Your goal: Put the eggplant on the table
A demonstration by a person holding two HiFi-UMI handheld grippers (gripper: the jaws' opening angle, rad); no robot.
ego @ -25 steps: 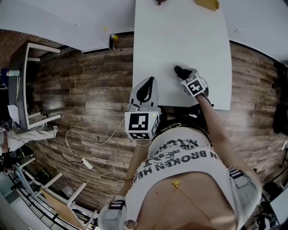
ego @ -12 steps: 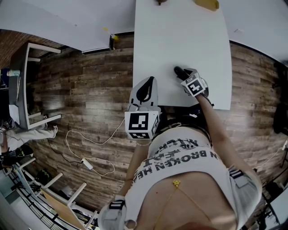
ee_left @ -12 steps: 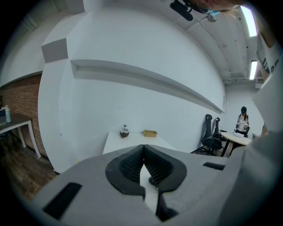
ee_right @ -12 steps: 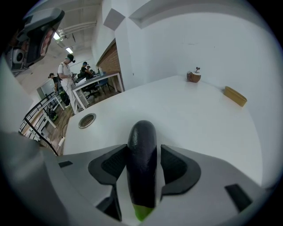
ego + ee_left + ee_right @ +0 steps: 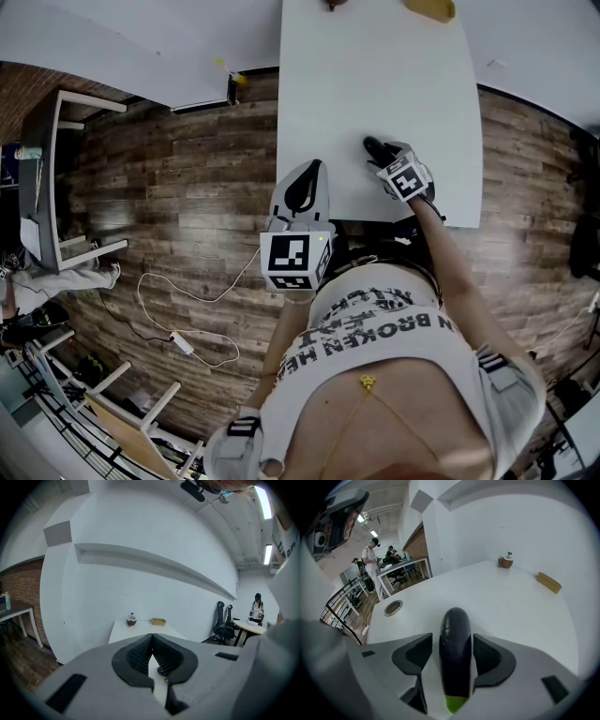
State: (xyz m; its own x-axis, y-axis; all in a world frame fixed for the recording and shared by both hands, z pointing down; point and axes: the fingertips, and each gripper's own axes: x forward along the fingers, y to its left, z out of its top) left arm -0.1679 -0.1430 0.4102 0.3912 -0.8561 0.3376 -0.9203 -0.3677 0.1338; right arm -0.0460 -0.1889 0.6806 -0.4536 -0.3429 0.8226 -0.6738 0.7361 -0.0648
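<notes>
**A:** Head view first. Where is the glossy, dark purple, elongated eggplant (image 5: 372,147)?

**B:** It's on the white rectangular tabletop (image 5: 375,75), close to its near edge, right at the tip of the right tongs (image 5: 382,157). The left tongs (image 5: 312,173) hang over the tabletop's near left corner, well apart from it. So the right hand is plainly the nearer one.

**A:** And the left gripper view?

**B:** Those tongs are clenched tip to tip on nothing. The tabletop stretches away beyond them.

**A:** Right gripper view?

**B:** The eggplant's long axis runs straight along the tongs. Its rounded end points out across the tabletop and its green stem end faces back toward the hand. It lies between the two dark pads (image 5: 415,656), which have just been opening. A sliver of white shows on each side, so the grip is released. The eggplant looks to be resting on the tabletop.

**A:** What does the next move turn on?

**B:** That alignment, I'd say. The tongs should draw back along the axis, because a sideways sweep could roll it.
</notes>
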